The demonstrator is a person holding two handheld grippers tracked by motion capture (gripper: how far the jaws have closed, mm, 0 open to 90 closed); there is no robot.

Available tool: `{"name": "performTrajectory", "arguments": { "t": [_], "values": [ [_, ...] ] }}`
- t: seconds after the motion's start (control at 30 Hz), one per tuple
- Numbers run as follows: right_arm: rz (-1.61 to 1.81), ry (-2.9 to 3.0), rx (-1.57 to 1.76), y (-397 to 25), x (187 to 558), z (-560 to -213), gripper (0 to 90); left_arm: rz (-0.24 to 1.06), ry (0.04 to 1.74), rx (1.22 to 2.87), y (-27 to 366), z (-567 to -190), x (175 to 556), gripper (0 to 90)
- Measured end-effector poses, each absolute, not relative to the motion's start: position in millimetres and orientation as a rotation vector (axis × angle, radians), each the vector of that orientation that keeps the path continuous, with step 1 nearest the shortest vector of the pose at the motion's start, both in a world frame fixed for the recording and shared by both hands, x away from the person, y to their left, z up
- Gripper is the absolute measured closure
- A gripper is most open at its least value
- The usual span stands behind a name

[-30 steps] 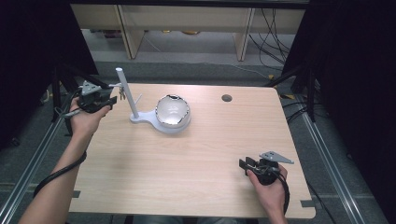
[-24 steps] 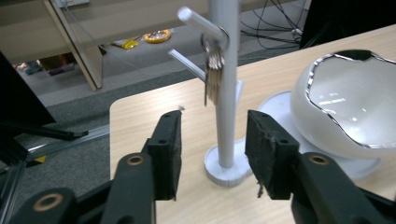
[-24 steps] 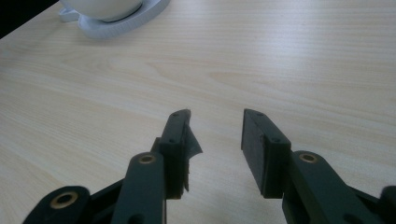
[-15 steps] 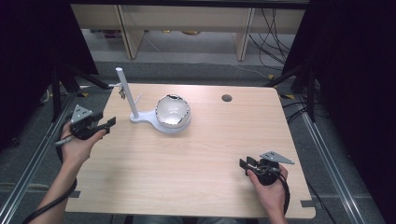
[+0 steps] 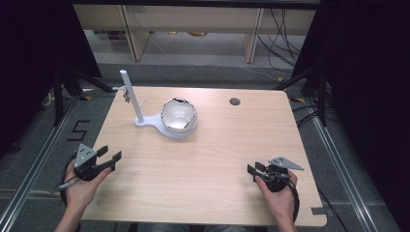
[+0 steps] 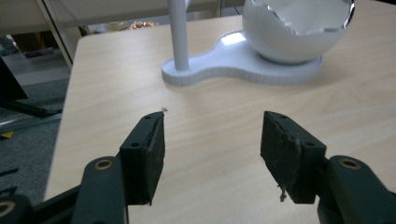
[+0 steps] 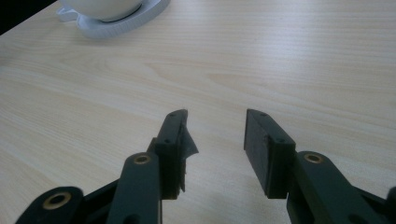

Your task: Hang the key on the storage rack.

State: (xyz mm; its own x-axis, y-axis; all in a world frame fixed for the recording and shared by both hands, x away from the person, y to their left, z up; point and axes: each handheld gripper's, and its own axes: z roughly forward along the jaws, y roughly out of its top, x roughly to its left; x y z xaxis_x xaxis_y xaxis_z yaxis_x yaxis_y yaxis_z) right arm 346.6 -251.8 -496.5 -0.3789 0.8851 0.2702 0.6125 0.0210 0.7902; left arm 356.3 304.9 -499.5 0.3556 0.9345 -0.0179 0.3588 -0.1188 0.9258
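White stand (image 5: 145,122), pale wood-grain table (image 5: 217,159)

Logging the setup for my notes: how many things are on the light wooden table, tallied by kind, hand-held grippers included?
White stand with upright post and round mirrored bowl: 1
Black two-jaw grippers: 2, the left gripper and the right gripper, both open and empty
Total: 3
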Motion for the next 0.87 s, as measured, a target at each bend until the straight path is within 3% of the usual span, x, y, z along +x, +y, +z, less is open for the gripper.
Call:
{"name": "performTrajectory", "arguments": {
  "t": [0.23,0.6,0.87],
  "values": [
    [1.28,2.006,1.498,-252,348,-500,58.2,0.764,1.212,1.616,309,-523,348,38.6],
    [1.3,2.006,1.447,-254,348,-504,57.4,0.77,1.206,1.525,314,-525,342,37.5],
    [1.298,1.965,1.441,-257,347,-505,57.0,0.781,1.191,1.549,311,-525,342,37.6]
  ]
}}
